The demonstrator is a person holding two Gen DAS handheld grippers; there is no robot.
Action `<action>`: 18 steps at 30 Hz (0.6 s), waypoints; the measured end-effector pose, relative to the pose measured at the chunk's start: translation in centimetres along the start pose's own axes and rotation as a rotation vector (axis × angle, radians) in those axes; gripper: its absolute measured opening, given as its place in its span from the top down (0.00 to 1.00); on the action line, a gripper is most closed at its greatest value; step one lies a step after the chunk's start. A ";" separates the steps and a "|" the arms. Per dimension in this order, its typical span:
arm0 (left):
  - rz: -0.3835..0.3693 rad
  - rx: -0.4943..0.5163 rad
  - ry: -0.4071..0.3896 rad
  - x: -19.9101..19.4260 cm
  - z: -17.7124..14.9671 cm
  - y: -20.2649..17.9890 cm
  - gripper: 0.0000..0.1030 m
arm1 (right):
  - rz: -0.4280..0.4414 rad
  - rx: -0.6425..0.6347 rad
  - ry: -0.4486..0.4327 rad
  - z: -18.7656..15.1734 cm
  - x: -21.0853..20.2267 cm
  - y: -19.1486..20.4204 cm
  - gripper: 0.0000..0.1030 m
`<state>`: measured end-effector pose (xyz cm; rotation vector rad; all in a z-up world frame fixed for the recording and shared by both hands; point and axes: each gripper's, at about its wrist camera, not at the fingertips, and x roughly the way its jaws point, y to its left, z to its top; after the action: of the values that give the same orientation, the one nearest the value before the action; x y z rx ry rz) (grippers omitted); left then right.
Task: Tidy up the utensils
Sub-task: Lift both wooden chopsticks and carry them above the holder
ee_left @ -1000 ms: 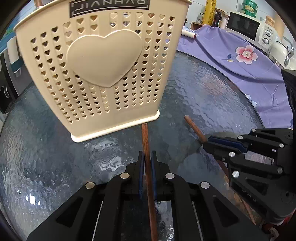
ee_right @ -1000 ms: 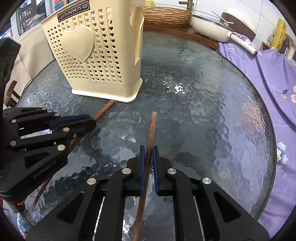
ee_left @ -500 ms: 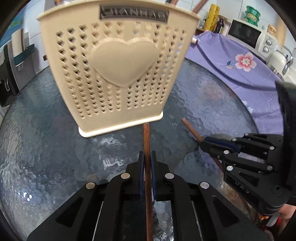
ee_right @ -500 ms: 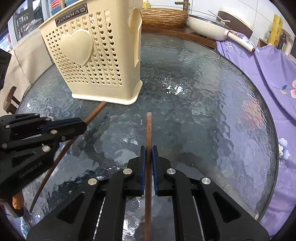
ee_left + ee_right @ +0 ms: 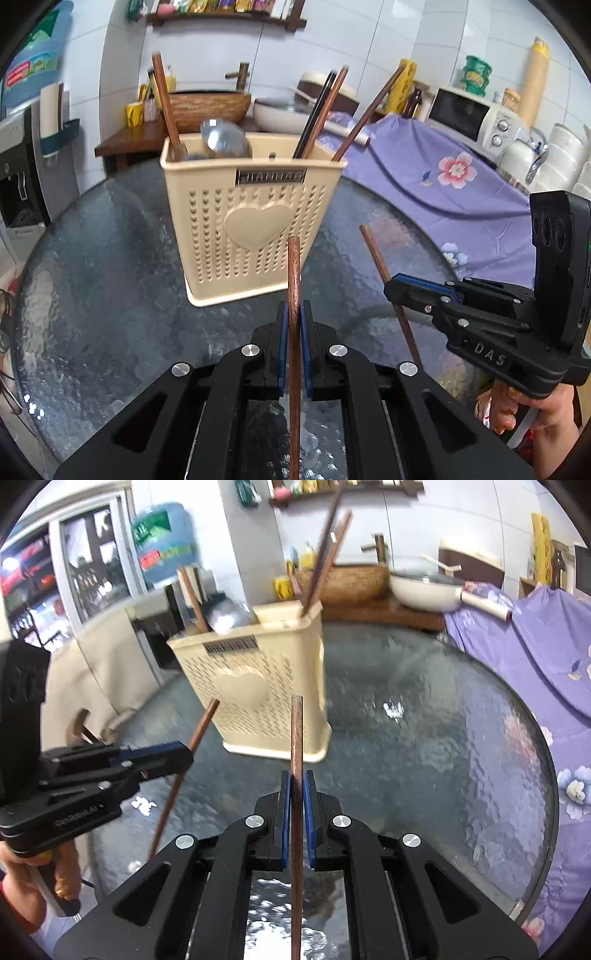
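Two slim round chopsticks of reddish-brown wood are the things in hand; the left chopstick (image 5: pixel 294 280) runs straight up between the blue pads of the left gripper (image 5: pixel 294 321), whose jaws are pressed together on it, its blunt end standing in front of the holder's base; the right chopstick (image 5: pixel 296 746) is pinched the same way by the right gripper (image 5: pixel 296 794), jaws closed tight on the shaft. Both sticks are clear of the table (each also shows slanting in the other camera, gripped near its upper part).

Beyond their tips stands the utensil holder (image 5: pixel 255 221), a cream plastic box that tapers toward its foot, its walls pierced with rows of small heart-shaped holes, a raised smooth heart on the front and a dark label under the rim; inside it lean several more brown and dark chopsticks (image 5: pixel 321 110) and a shiny metal spoon (image 5: pixel 223 138).

The holder rests on a round table (image 5: pixel 110 277) of dark pebbled glass; a purple floral cloth (image 5: pixel 443 177) lies draped to the right; a white microwave (image 5: pixel 476 118) sits behind it; a hand (image 5: pixel 543 413) grips the right tool's handle.
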<state>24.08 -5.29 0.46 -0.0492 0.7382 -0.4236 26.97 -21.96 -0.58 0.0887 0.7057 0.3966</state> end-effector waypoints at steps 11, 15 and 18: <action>-0.014 -0.003 -0.093 -3.9 0.8 -0.5 0.94 | 0.074 -0.011 -0.133 1.6 -5.2 2.3 0.93; -0.018 0.001 -0.116 -4.9 1.1 -0.9 0.94 | 0.087 -0.014 -0.154 1.7 -6.1 2.9 0.93; -0.019 0.006 -0.135 -5.6 1.4 -0.9 0.94 | 0.101 -0.016 -0.171 2.0 -6.9 3.4 0.93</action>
<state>20.97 -4.09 5.25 -0.0787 0.6038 -0.4365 22.42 -21.38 5.94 0.1417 0.5304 0.4856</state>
